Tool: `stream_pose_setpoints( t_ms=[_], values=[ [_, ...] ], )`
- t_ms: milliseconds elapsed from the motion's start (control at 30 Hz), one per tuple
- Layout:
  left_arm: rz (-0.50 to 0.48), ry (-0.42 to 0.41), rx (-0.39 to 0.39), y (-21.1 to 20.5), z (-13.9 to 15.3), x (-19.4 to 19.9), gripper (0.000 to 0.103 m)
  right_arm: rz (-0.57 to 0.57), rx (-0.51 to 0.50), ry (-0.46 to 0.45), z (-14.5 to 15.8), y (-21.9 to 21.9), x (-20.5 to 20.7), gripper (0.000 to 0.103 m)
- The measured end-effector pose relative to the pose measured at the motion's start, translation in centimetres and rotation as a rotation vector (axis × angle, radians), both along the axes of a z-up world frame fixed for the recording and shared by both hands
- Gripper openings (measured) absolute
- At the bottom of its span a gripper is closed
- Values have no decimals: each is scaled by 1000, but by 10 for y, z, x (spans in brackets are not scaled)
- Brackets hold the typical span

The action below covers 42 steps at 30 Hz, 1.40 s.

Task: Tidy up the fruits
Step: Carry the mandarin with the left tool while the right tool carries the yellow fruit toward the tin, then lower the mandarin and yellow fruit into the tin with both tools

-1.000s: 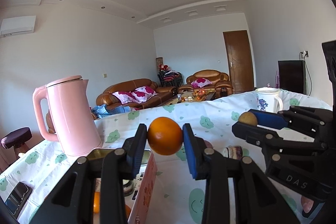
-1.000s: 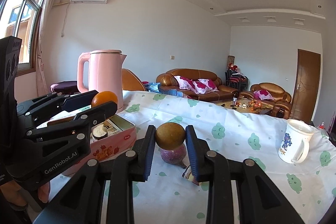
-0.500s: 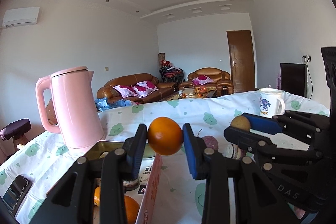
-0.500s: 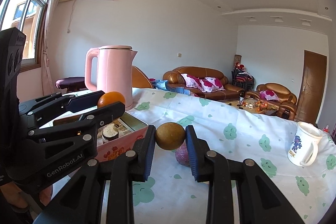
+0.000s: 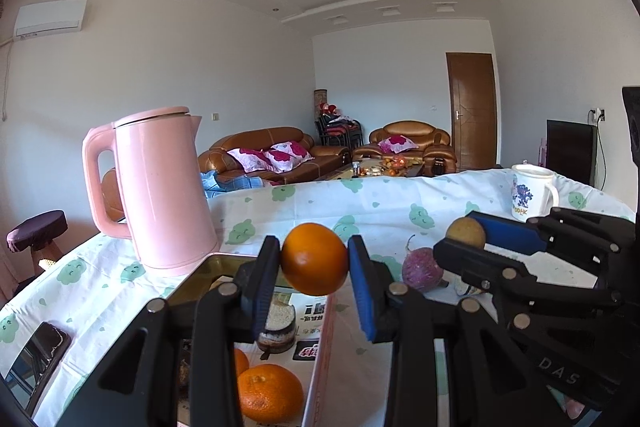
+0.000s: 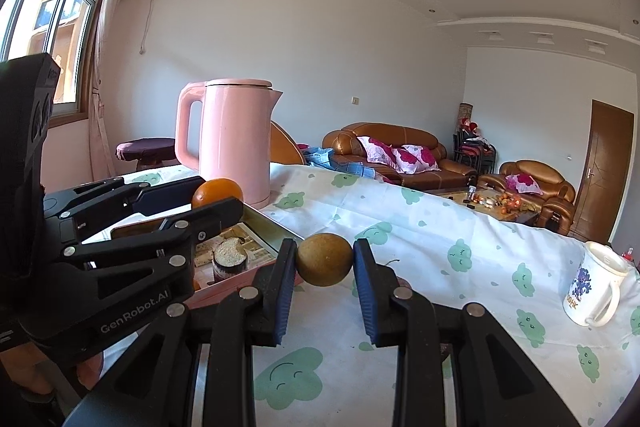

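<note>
My left gripper [image 5: 314, 261] is shut on an orange [image 5: 314, 259] and holds it above the open pink tin box [image 5: 320, 343]. The box holds another orange [image 5: 270, 397] and a small round cake [image 5: 278, 323]. My right gripper [image 6: 324, 265] is shut on a brown-green round fruit [image 6: 324, 264] above the tablecloth, just right of the box [image 6: 264, 231]. In the left wrist view the right gripper [image 5: 464, 239] shows at right with its fruit [image 5: 466, 231]. A purple fruit [image 5: 422, 267] lies on the cloth between them.
A pink kettle [image 5: 160, 187] stands behind the box. A white mug [image 5: 530, 197] stands at the far right of the table; it also shows in the right wrist view [image 6: 592, 285]. A phone [image 5: 36, 351] lies at the left edge.
Both grippers have moved left toward the box with their fruits still held. More of the box's inside now shows under the left gripper.
</note>
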State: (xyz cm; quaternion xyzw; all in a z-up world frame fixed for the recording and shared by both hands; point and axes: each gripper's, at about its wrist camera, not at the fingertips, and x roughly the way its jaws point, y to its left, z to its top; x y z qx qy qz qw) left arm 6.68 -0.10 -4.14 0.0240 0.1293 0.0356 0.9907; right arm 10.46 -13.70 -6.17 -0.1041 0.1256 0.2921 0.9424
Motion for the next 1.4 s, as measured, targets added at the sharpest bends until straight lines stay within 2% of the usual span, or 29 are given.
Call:
stream_pose_setpoints(
  t_ms=[1400],
  values=[
    [156,113,-70,89,-11,9,37,145,-80,32,2,96,7,31]
  ],
)
